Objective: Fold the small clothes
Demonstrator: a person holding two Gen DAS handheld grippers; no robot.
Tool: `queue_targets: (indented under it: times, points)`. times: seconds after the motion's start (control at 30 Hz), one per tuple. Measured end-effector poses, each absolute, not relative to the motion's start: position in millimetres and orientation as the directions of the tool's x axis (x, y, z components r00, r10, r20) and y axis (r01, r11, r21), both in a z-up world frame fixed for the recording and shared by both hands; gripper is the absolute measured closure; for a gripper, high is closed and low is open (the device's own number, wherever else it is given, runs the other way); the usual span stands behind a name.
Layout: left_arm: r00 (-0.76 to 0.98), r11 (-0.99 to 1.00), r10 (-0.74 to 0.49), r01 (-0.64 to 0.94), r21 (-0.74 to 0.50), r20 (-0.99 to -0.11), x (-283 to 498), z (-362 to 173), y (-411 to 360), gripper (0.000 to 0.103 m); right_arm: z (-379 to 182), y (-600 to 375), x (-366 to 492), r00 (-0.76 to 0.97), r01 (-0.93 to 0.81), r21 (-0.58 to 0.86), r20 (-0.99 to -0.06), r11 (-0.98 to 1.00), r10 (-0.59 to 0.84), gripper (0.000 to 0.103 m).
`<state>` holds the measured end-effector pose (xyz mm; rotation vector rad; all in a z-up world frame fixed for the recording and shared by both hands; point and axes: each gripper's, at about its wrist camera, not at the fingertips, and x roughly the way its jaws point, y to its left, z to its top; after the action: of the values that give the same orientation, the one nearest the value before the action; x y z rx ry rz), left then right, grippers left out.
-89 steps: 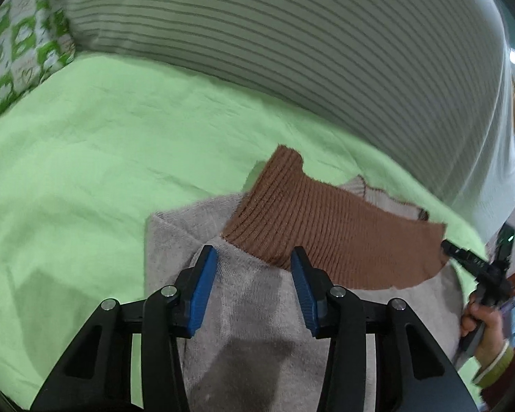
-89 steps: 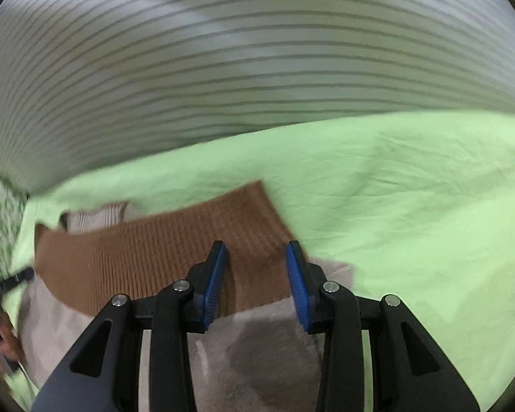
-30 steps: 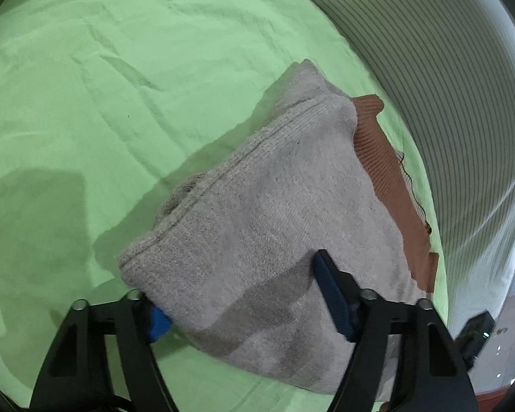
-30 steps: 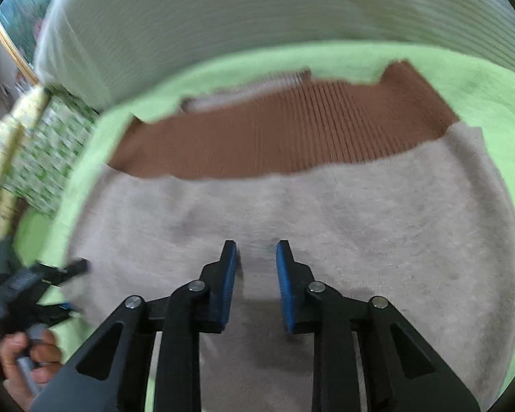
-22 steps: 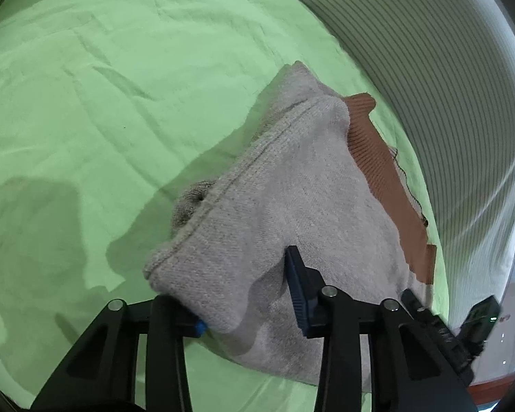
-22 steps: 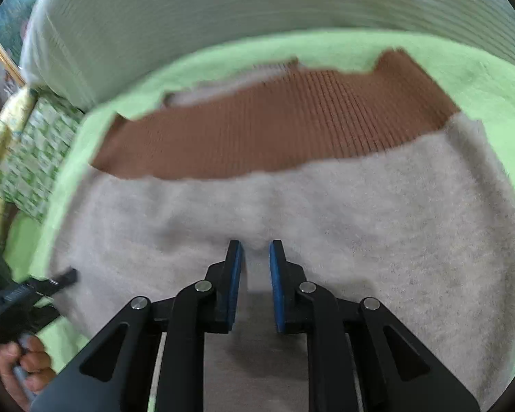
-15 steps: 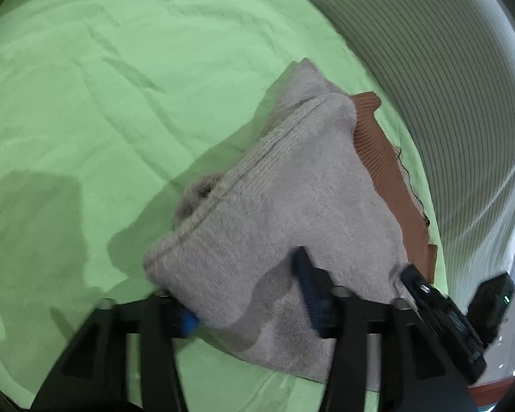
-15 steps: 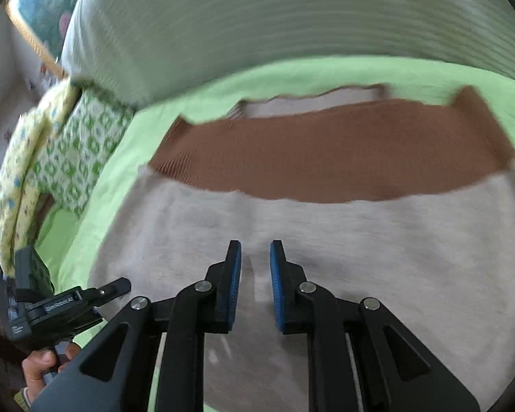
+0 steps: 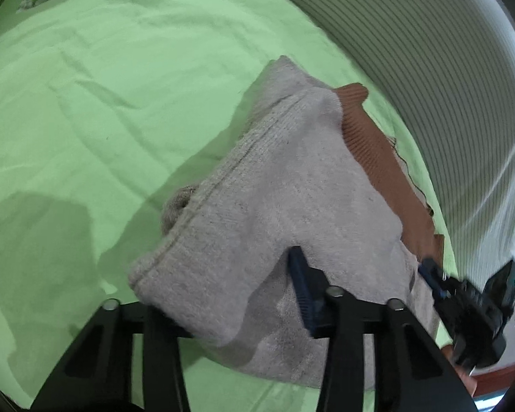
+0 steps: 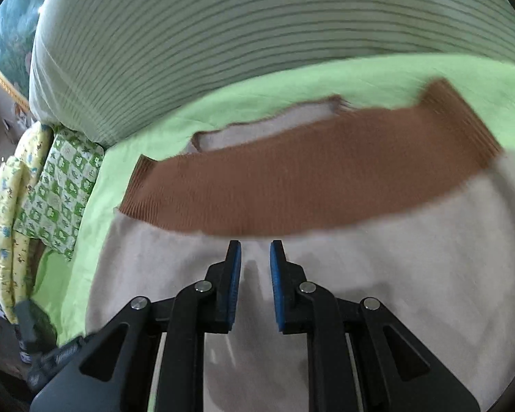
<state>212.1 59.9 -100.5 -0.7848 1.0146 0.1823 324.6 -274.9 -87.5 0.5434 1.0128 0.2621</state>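
Observation:
A small grey knit sweater (image 9: 257, 213) with a brown ribbed band (image 9: 381, 151) lies folded on the green sheet (image 9: 103, 79). My left gripper (image 9: 223, 295) is shut on the sweater's near folded edge, which bulges between the jaws and hides the left finger. In the right wrist view the grey sweater (image 10: 395, 274) and its brown band (image 10: 309, 185) fill the lower half. My right gripper (image 10: 254, 274) hovers over the grey cloth with its jaws a narrow gap apart, holding nothing. It also shows in the left wrist view (image 9: 463, 302).
A large striped white bedding roll (image 10: 257, 34) lies behind the sweater. A green-and-white patterned pillow (image 10: 61, 189) and a yellow one (image 10: 7, 213) lie at the left. The green sheet stretches to the left of the sweater.
My left gripper has closed on the sweater's folded edge and holds it. My right gripper narrowed its jaws, then widened slightly, and swung left over the grey cloth.

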Motion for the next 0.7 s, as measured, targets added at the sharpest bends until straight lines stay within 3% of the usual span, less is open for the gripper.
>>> queue_targets:
  times: [0.1, 0.17, 0.33, 0.57, 0.7]
  points:
    - [0.556, 0.727, -0.216, -0.457, -0.512, -0.802, 211, -93, 61, 0.079, -107, -282, 312, 0.476, 0.082, 0.548, -0.755, 0.833, 0.45, 0.086]
    - [0.567, 0.747, -0.208, -0.434, -0.504, -0.797, 211, -84, 57, 0.082, -124, -280, 315, 0.443, 0.096, 0.543, -0.774, 0.834, 0.453, 0.086]
    - [0.636, 0.822, -0.218, -0.289, -0.491, -0.74, 221, -35, 29, 0.085, -115, -294, 313, 0.495, 0.109, 0.617, -0.714, 0.78, 0.496, 0.086]
    - [0.658, 0.856, -0.455, 0.139, -0.497, -0.6, 252, 35, -91, 0.093, -89, -346, 276, 0.604, 0.14, 0.703, -0.619, 0.697, 0.503, 0.083]
    - [0.529, 0.806, -0.591, 0.356, -0.472, -0.609, 264, 19, -182, 0.091, -90, -391, 251, 0.66, 0.2, 0.743, -0.584, 0.638, 0.473, 0.083]
